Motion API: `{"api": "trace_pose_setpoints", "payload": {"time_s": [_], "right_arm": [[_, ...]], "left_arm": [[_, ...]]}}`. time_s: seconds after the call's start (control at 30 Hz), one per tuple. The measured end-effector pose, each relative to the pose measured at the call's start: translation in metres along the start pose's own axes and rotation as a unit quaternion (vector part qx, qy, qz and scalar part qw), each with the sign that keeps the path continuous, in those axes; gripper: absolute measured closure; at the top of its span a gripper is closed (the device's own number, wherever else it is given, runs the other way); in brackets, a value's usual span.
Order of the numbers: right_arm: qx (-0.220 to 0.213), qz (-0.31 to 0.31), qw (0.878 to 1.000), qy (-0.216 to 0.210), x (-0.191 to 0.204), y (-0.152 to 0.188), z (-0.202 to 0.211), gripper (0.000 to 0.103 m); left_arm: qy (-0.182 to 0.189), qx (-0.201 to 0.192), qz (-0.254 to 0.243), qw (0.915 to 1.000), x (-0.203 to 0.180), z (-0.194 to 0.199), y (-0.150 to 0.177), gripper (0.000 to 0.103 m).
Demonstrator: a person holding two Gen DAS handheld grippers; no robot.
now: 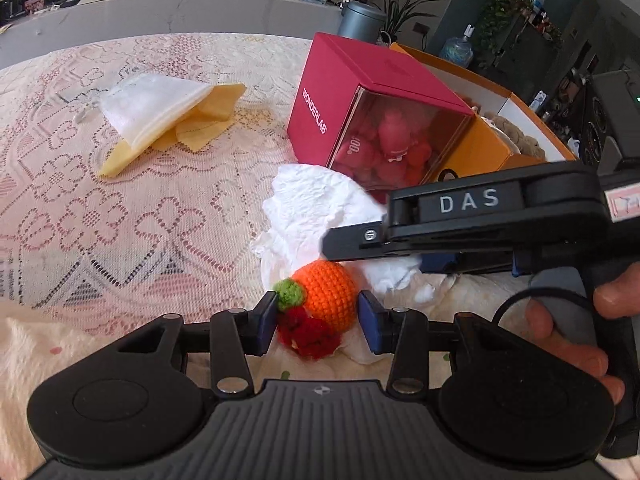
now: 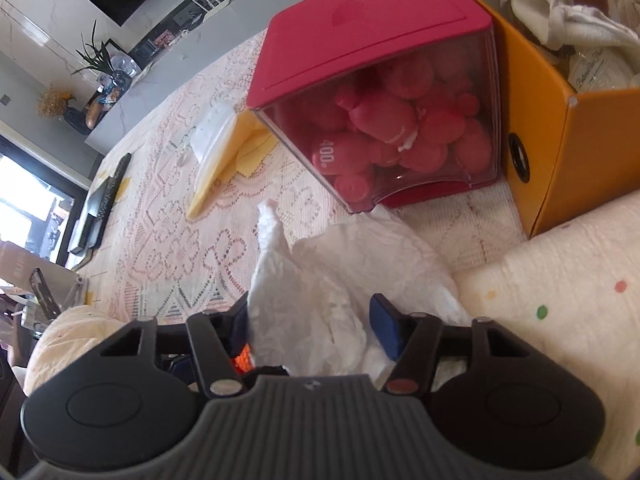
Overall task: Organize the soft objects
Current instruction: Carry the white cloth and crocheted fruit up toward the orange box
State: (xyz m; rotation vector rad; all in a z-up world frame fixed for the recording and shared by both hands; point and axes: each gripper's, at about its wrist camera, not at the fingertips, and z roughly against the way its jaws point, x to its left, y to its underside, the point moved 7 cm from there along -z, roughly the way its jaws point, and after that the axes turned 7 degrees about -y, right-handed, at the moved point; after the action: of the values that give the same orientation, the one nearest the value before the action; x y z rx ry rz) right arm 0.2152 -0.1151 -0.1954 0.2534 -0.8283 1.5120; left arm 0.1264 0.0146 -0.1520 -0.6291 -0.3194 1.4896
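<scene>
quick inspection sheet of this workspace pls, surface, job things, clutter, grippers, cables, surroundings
surface: pink lace tablecloth; cream dotted blanket at the near edge.
job's things: crocheted orange with a green leaf and a red crocheted piece on a crumpled white tissue; yellow and white cloths lying farther back.
clutter: red box of pink plush toys, tipped against an orange box holding cloths.
grippers: left gripper straddles the orange, contact unclear; right gripper has tissue bunched between its fingers, grip unclear.
cables: one black loop by the hand.
surroundings: plants, water jug, shelf with a router, dark screen.
</scene>
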Motion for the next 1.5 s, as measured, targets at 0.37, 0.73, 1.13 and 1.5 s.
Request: {"api": "trace_pose_setpoints", "payload": {"time_s": [0.37,0.73,1.13,1.5], "right_arm": [[0.003,0.070,0.996,0.051,0.004,0.012,-0.009,0.078],[-0.018,0.167,0.983,0.070,0.024,0.023,-0.009,0.097],[-0.123,0.188,0.973,0.049,0.043,0.013,0.075,0.097],[-0.216,0.199,0.954,0.055,0.043,-0.018,0.166,0.097]], "left_arm": [[-0.085,-0.033,0.060,0.9940,0.030,0.014,-0.004,0.055],[-0.099,-0.015,0.053,0.9935,0.033,0.005,-0.001,0.055],[-0.076,-0.092,0.044,0.9918,0.008,0.045,-0.023,0.055],[-0.041,-0.143,0.035,0.9882,-0.035,0.073,-0.072,0.055]]}}
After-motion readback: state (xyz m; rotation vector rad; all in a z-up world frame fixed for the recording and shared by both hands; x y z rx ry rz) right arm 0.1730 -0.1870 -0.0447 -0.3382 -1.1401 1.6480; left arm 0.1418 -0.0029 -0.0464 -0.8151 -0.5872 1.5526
